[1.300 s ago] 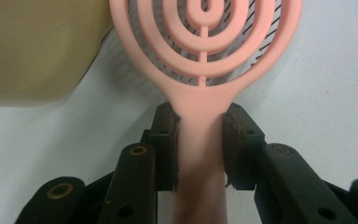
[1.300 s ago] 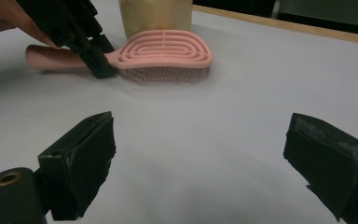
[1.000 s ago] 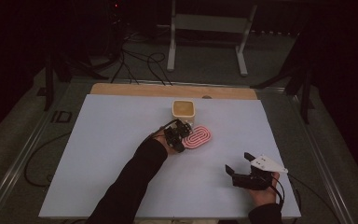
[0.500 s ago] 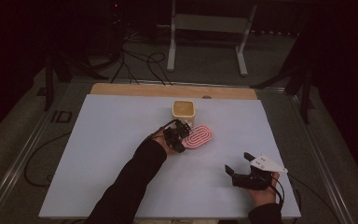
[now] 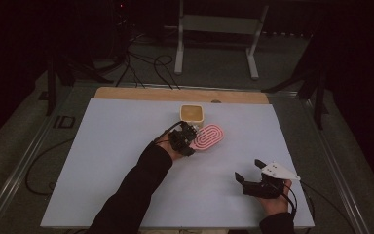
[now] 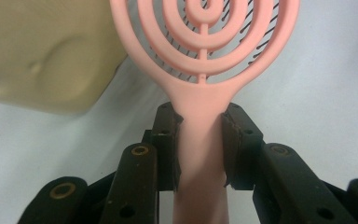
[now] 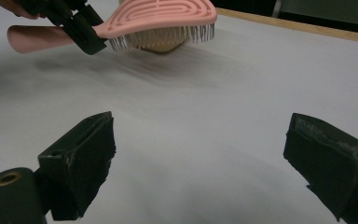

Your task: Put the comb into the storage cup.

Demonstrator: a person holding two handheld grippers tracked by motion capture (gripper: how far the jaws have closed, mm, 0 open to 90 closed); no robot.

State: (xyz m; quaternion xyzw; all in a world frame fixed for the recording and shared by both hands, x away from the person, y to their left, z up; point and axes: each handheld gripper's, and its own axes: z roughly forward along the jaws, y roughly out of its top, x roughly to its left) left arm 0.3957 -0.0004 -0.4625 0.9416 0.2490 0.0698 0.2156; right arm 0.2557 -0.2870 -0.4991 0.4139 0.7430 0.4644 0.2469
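A pink hairbrush (image 5: pixel 209 138) with an oval ribbed head hangs just above the white table, bristles down. My left gripper (image 5: pixel 189 137) is shut on its handle (image 6: pixel 199 154), the pads pressing both sides just below the head (image 6: pixel 205 42). A cream square container (image 5: pixel 193 113) stands right behind the brush, and its side (image 6: pixel 42 51) is close on the left in the left gripper view. My right gripper (image 5: pixel 249 171) rests near the table's front right, open with nothing between its jaws. From there the brush (image 7: pixel 161 18) shows at the far left, held clear of the surface.
The white table top (image 5: pixel 117 161) has a wooden strip (image 5: pixel 175 95) along its far edge. Behind the table, a metal stand (image 5: pixel 219 29) and cables lie on the dark floor.
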